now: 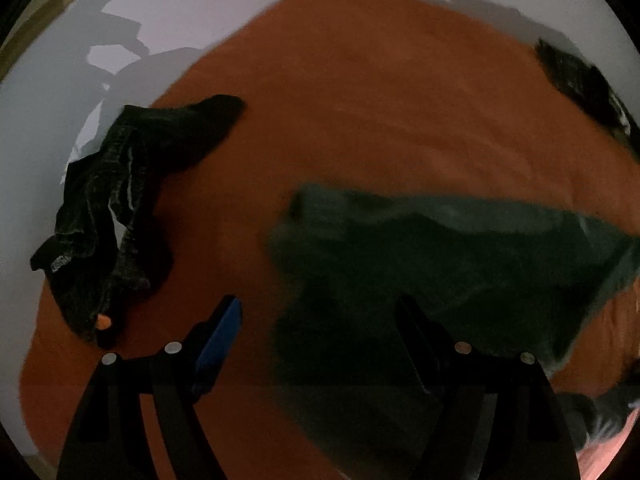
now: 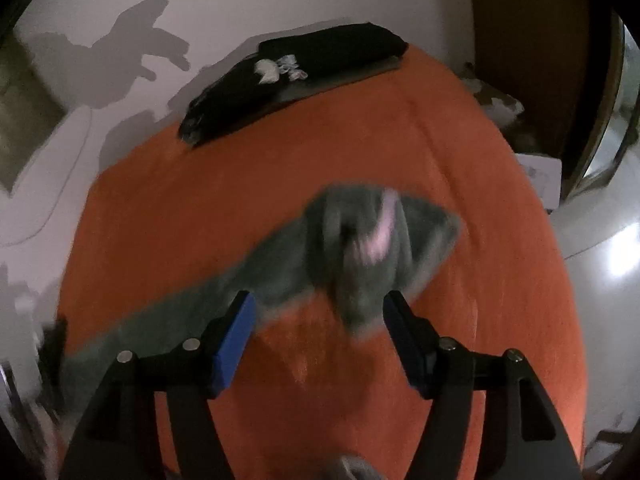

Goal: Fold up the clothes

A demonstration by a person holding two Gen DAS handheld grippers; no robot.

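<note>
A home bedroom: orange-covered bed (image 2: pixel 400 152), strewn clothes (image 1: pixel 116 200).

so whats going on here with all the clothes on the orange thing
A person is folding clothes with two handheld grippers over an orange cover. A grey-green garment lies crumpled in the middle, blurred. The right gripper and the left gripper both hover open above it, holding nothing. A dark crumpled garment sits at the left edge, and a black folded piece lies at the far edge.

An orange-covered bed (image 2: pixel 280 168) carries a grey-green garment (image 2: pixel 360 240), folded black clothes (image 2: pixel 304 72) and crumpled dark clothing (image 1: pixel 120 200).
</note>
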